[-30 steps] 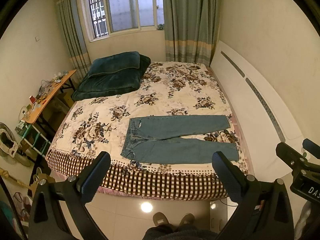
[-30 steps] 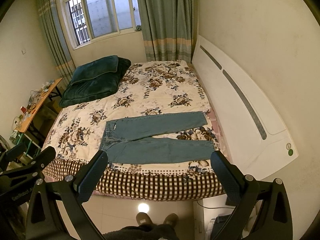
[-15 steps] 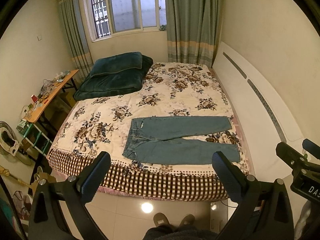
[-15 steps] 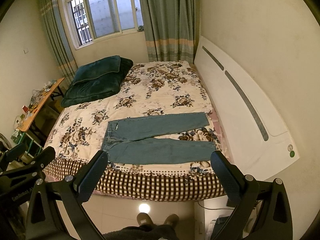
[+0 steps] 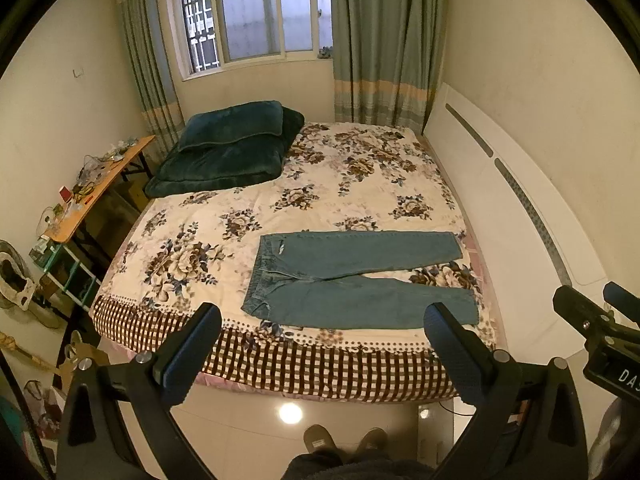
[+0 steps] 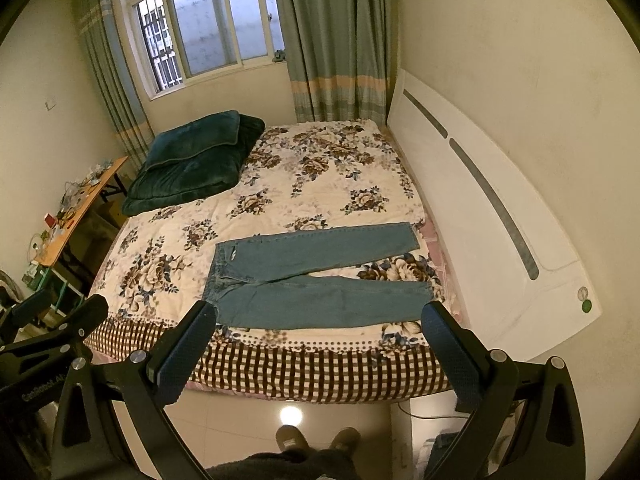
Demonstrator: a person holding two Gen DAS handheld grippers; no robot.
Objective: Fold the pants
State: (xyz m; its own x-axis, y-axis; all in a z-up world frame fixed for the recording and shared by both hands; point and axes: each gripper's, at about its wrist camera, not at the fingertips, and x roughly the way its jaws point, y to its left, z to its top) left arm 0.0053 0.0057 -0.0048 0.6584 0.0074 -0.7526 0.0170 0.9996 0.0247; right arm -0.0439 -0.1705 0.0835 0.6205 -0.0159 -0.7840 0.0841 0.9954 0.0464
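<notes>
From the left wrist camera, a pair of blue jeans (image 5: 352,280) lies flat and unfolded on a floral bedspread (image 5: 320,200), close to the checked near edge of the bed, waistband to the left and both legs stretching right toward a white headboard (image 5: 500,216); the legs part in a narrow V, neither laid over the other, so no fold appears to have been made yet. The left gripper (image 5: 322,354) hangs over the floor short of the mattress, its two fingers spread wide and holding nothing, well apart from the denim. A folded dark green quilt (image 5: 228,148) sits at the far left corner of the bed beside a cluttered wooden side table (image 5: 100,184), and the person's shoes (image 5: 344,440) show on the tiled floor below. From the right wrist camera, the same jeans (image 6: 320,280) lie in the same spread-out position, the lower leg running parallel to the bed edge and the upper leg angling away toward the headboard. The right gripper (image 6: 318,352) likewise hovers off the bed with fingers fully apart and empty, and part of the left tool is visible at the left margin. Judged from both views, the task stands at its very start: the garment is laid out, and every fold, beginning with bringing one leg onto the other, remains to be done
</notes>
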